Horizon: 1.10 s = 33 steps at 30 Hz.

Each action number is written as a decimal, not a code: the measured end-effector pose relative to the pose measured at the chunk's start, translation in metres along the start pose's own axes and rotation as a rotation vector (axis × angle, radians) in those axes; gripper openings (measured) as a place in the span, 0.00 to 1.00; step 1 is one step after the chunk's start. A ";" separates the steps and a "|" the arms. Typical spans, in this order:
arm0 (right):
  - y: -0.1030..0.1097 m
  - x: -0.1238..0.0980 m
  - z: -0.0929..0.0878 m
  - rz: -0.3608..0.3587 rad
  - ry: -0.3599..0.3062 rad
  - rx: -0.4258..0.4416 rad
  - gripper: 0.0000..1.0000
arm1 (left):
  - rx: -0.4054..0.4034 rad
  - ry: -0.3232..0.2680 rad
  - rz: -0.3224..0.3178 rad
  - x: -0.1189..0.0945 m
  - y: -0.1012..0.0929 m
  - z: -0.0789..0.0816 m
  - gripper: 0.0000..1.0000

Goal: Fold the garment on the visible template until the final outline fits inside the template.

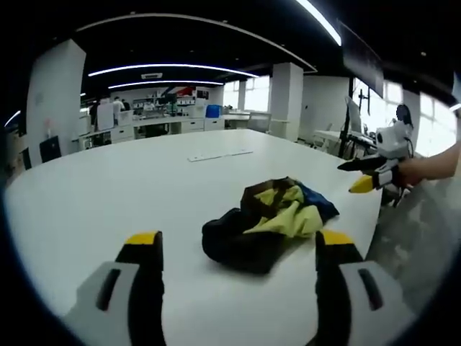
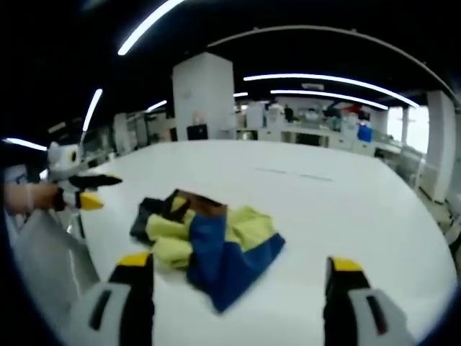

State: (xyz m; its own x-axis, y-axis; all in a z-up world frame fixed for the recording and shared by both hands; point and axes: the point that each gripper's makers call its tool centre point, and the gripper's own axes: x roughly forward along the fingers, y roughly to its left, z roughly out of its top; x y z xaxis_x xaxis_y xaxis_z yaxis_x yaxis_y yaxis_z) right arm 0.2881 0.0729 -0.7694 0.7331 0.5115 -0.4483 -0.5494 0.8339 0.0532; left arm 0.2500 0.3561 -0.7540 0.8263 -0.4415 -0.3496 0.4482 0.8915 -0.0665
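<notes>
Presently lying crumpled on the broad white oval table (image 1: 108, 194): one bunched garment of black, yellow and blue fabric (image 1: 266, 220), sitting near the table's edge; left gripper (image 1: 241, 241) hovering before it, yellow-tipped jaws standing spread, holding nothing; right gripper (image 2: 238, 267) facing the heap from the opposite side, jaws likewise parted and empty; thin pale strip (image 1: 220, 154) resting farther along the tabletop.

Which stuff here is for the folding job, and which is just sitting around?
For the job:
- crumpled garment, yellow, blue and black
- left gripper, jaws apart
- right gripper, jaws apart
- white table under it

Just lying about:
- flat strip farther along the table
- desks and shelves in the background
</notes>
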 end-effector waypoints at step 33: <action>-0.002 0.000 0.000 -0.011 -0.001 -0.021 0.99 | -0.020 0.006 -0.009 0.001 -0.005 0.002 0.82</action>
State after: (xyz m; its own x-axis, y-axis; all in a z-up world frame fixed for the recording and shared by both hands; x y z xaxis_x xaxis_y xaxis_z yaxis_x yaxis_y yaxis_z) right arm 0.2895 0.0711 -0.7694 0.7394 0.5027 -0.4479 -0.5496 0.8349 0.0296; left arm 0.2496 0.3505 -0.7521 0.8202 -0.4493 -0.3541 0.4490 0.8892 -0.0883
